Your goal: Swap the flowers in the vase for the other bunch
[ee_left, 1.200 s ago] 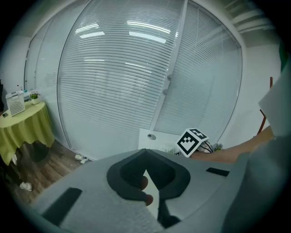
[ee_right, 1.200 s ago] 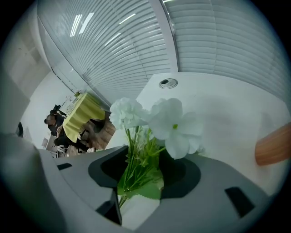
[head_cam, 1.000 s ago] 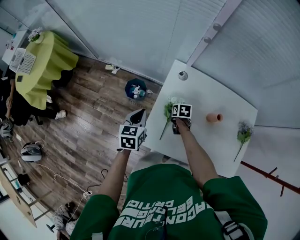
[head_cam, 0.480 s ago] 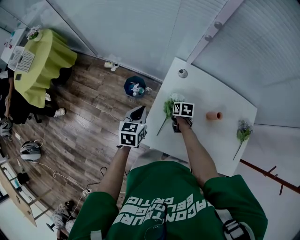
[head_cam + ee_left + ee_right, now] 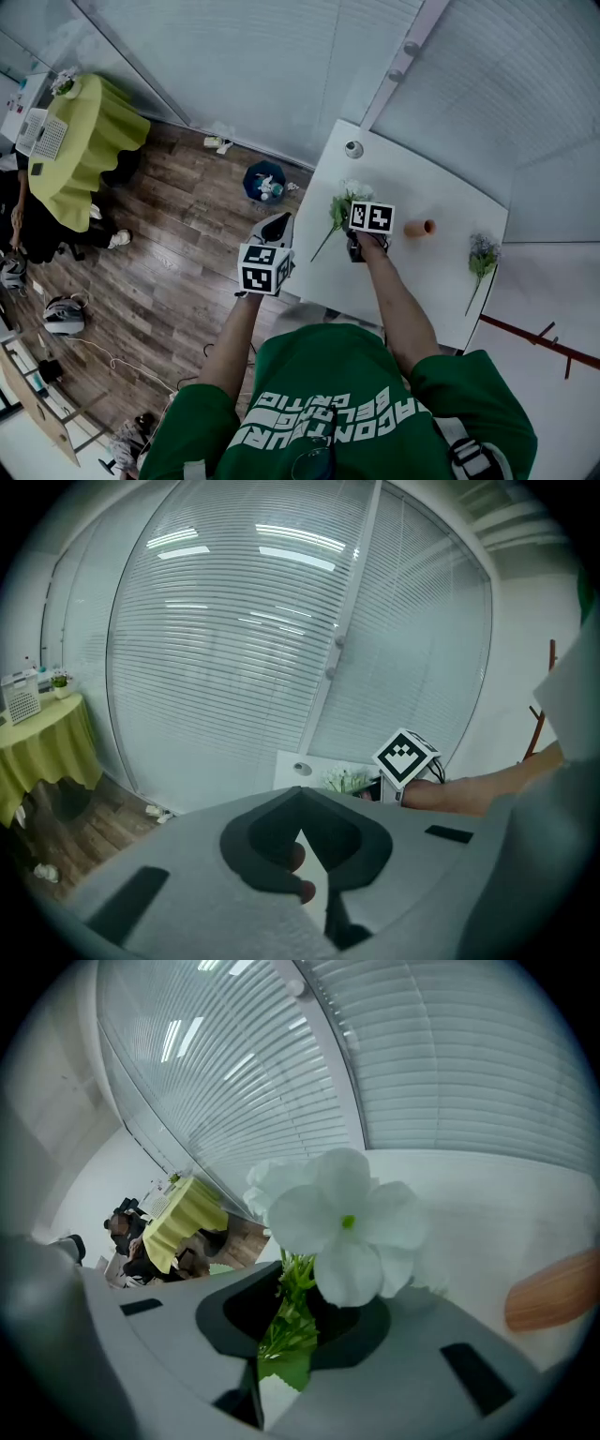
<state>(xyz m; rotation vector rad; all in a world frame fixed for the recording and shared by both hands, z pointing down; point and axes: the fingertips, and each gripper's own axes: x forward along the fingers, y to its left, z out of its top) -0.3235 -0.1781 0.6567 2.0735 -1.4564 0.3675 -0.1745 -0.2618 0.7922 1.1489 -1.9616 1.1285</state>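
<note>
R gripper view: R gripper [image 5: 302, 1309] jaws have just been closing and are clamped on the stems of the white bunch [image 5: 347, 1222], blooms right above the pads. The grip sits near the heads, so the long tail could swing or slip out w/ any jerk.

L gripper view: L gripper [image 5: 301, 799] jaws together, empty.

Head view: vase [image 5: 419, 228] looks tipped on its side on the counter [image 5: 412, 183], near R gripper. Other bunch [image 5: 483, 253] lies well apart by the edge. L gripper hangs off the counter, so nothing steadies the vase; a knock could roll it.
</note>
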